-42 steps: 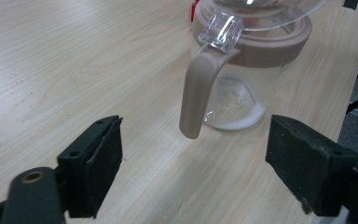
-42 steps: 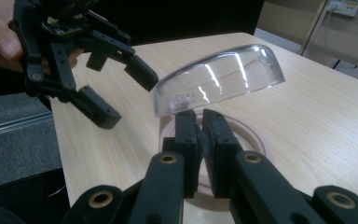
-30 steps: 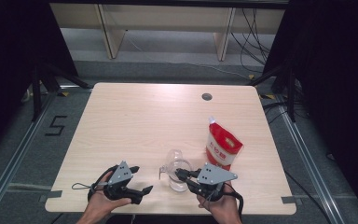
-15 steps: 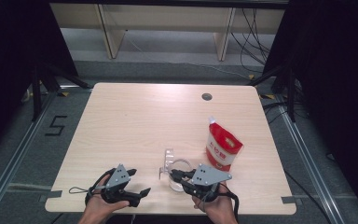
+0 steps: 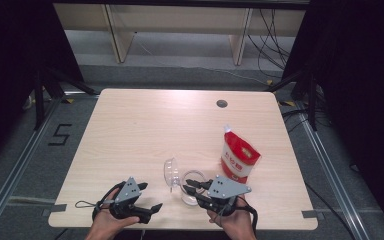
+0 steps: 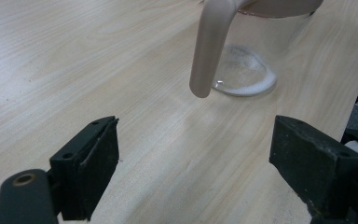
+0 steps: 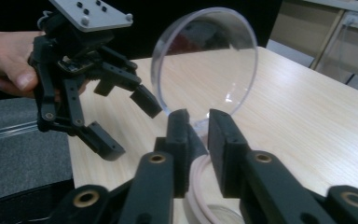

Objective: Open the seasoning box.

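A: Standing near the table's (image 5: 130, 125) near edge: clear jug (image 5: 192, 187), lid (image 7: 205, 65) flipped up. Held?

B: Right gripper (image 5: 190, 188) has been easing open, narrow, jaws flanking the lid hinge; contact unclear. Left gripper (image 5: 152, 209) wide, empty, to its left. Red pouch (image 5: 239, 159) right; jug's top cropped in the left gripper view.

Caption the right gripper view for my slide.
Right gripper at a clear jug's hinge, its round lid raised; left gripper open beside it.
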